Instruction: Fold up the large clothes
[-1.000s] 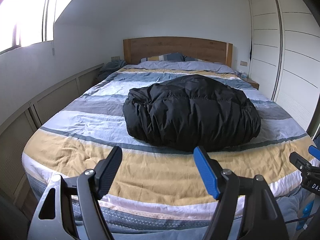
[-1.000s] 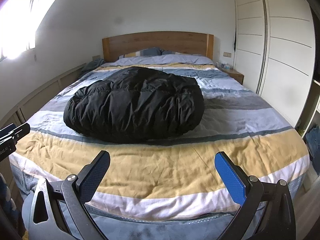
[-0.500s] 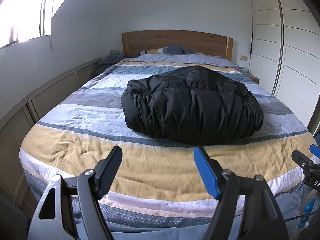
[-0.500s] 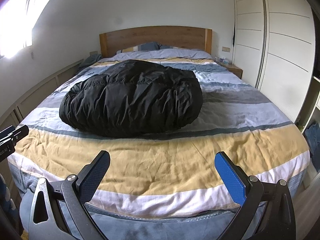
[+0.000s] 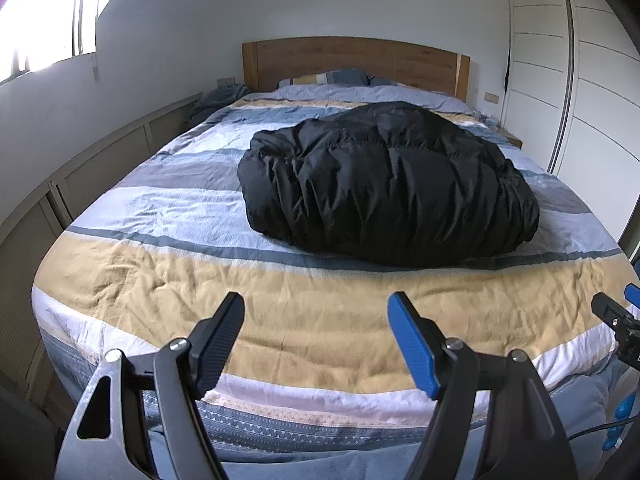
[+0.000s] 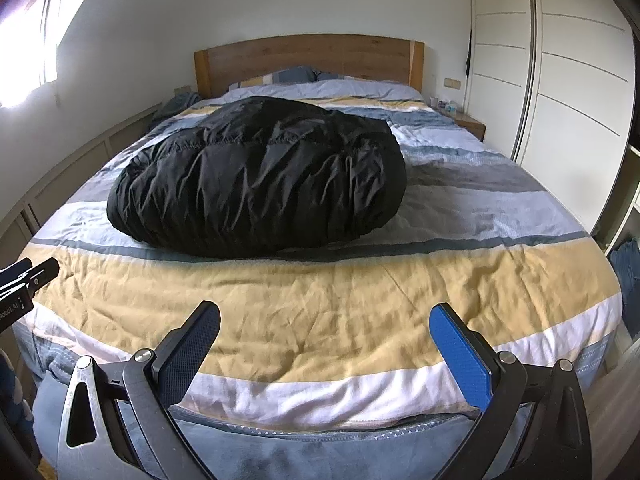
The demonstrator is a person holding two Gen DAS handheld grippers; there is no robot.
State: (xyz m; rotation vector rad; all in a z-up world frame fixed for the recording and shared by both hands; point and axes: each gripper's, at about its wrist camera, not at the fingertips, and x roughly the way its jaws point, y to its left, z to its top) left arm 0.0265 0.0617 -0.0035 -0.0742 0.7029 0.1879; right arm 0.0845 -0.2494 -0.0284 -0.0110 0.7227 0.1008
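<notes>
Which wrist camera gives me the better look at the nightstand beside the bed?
The right wrist view: the nightstand shows its top and front, with small items on it. In the left wrist view, only a sliver of its top shows past the black puffer jacket.

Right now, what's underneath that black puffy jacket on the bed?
The black puffy jacket rests on the striped duvet, across its blue, grey and white bands. Whatever lies directly beneath the bundle is covered.

One black puffy jacket (image 5: 384,188) lies on one bed (image 5: 280,320). Two grippers show, the left gripper (image 5: 316,308) and the right gripper (image 6: 325,318). One wooden headboard (image 5: 352,60), one wardrobe (image 5: 592,92), one window (image 5: 48,16).
</notes>
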